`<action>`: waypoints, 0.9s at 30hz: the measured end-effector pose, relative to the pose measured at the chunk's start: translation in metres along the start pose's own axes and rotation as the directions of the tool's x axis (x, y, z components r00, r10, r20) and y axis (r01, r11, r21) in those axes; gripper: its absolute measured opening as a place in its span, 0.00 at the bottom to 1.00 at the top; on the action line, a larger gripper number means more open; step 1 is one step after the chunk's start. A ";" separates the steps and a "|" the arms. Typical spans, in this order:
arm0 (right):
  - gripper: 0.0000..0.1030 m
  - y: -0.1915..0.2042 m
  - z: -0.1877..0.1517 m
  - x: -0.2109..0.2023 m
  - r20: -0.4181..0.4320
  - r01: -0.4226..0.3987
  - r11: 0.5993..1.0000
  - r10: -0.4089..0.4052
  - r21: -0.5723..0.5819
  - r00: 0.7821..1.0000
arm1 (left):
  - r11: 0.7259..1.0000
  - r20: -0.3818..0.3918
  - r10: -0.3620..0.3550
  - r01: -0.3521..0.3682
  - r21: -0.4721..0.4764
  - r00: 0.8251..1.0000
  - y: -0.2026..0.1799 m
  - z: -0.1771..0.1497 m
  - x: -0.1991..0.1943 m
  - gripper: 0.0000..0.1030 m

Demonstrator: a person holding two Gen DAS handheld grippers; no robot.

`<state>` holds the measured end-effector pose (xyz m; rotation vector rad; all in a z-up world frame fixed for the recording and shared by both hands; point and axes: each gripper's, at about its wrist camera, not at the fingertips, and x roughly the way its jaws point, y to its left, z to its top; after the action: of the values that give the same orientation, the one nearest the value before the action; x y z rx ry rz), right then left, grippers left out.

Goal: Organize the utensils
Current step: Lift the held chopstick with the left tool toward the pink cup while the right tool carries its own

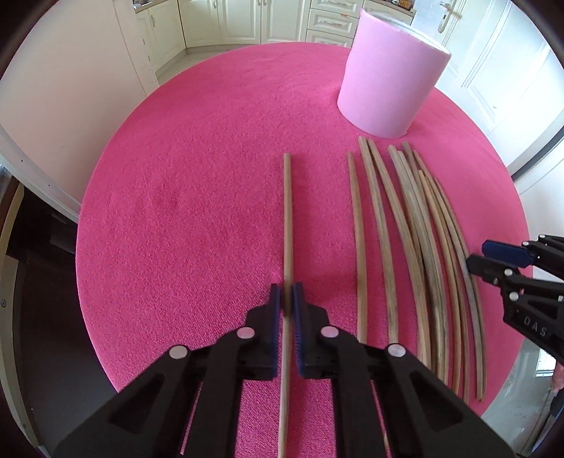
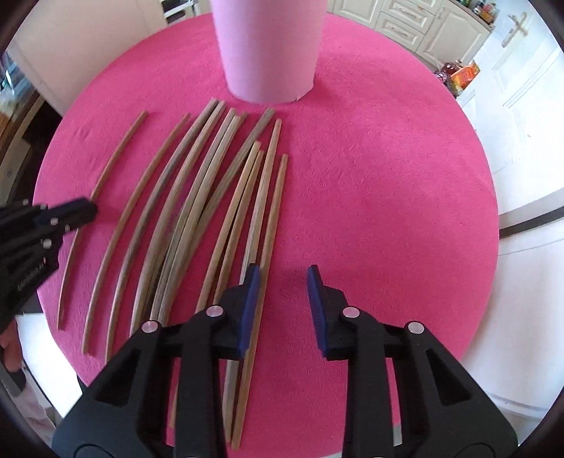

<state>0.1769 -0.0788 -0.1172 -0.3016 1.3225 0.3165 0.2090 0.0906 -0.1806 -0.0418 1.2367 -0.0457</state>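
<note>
Chopstick (image 1: 287, 225) pinched in left hand-held gripper (image 1: 289, 299); right hand-held gripper (image 2: 283, 278) spread, seemingly beside the chopstick pile (image 2: 197, 197).

Hot-pink textured cloth (image 1: 197, 183), pale pink cylinder (image 1: 387, 81), brown-tan wooden sticks (image 2: 197, 197), some greyed, black grippers with blue pads (image 2: 251, 310), cream cabinets (image 1: 246, 21).

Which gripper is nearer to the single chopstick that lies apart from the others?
Left. The left gripper is shut on the single chopstick; the right gripper hangs over the far edge of the chopstick pile.
</note>
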 end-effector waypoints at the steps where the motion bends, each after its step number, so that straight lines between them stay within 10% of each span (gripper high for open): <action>1: 0.21 0.002 -0.001 0.002 -0.011 -0.007 1.000 0.007 -0.007 1.000 | 1.000 0.000 0.001 -0.001 0.002 1.000 0.000 0.000 0.000 0.07; 10: 0.06 -0.010 0.002 -0.014 0.104 -0.087 0.995 0.081 0.057 0.991 | 0.997 0.056 -0.070 0.072 -0.024 0.996 0.002 -0.001 -0.014 0.05; 16: 0.06 -0.034 0.000 -0.043 0.249 -0.222 0.971 0.193 0.093 0.949 | 0.990 0.200 -0.133 0.141 -0.024 0.971 -0.001 0.004 -0.048 0.05; 20: 0.06 -0.050 -0.002 -0.078 0.377 -0.302 0.949 0.249 0.089 0.892 | 0.978 0.373 -0.193 0.208 -0.001 0.908 -0.008 0.011 -0.078 0.05; 27: 0.06 -0.061 -0.003 -0.133 0.634 -0.337 0.940 0.228 0.056 0.739 | 0.970 0.651 -0.229 0.225 0.091 0.724 -0.040 0.036 -0.115 0.05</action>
<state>0.1692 -0.1438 0.0140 0.1564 0.7185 0.5101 0.2048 0.0577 -0.0576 -0.1907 0.5067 -0.2316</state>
